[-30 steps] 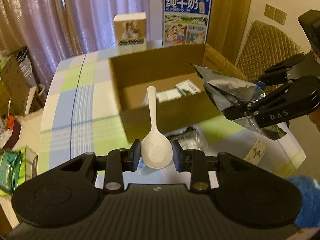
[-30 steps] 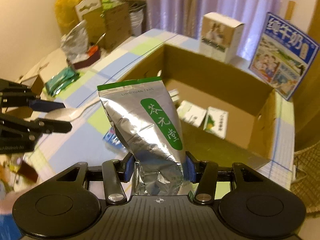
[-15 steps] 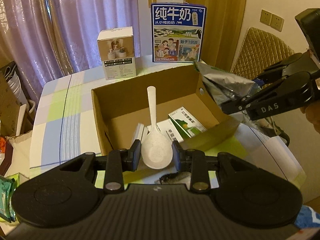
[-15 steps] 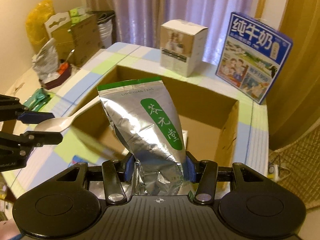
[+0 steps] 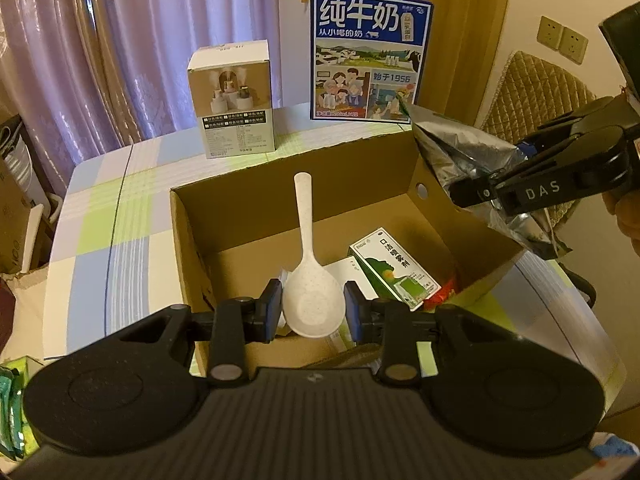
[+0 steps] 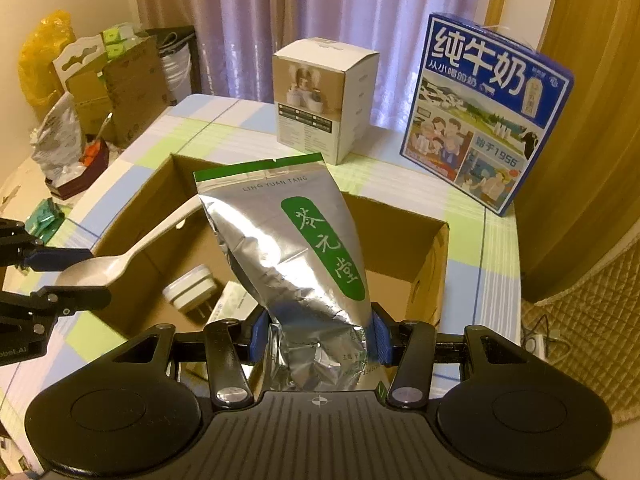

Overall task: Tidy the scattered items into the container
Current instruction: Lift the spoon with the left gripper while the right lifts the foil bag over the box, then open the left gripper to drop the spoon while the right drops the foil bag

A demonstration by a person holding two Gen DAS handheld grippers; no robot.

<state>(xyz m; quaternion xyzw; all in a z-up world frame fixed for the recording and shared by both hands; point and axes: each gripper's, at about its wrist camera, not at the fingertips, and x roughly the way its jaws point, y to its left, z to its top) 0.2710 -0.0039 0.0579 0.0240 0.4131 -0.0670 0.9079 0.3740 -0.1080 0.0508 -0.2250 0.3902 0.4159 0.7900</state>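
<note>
**Spoon and pouch over the box**

Left gripper [image 5: 313,307] clamped on the white spoon [image 5: 310,276] by its bowl, handle pointing ahead, held over the open cardboard box [image 5: 188,240]. Down inside: a green-and-white carton [image 5: 394,270] and a white plug [image 6: 191,289]. Right gripper [image 6: 318,338] pinched on the silver pouch [image 6: 292,248], upright above the box's near right corner. Behind on the checked table [image 5: 96,216]: small white box [image 5: 234,100], then blue milk case [image 5: 366,56].

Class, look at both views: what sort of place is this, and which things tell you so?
Probably a lived-in home room, perhaps a dining area: purple curtains, a table with a checked cloth, a quilted chair, and bags and boxes piled along the wall.
</note>
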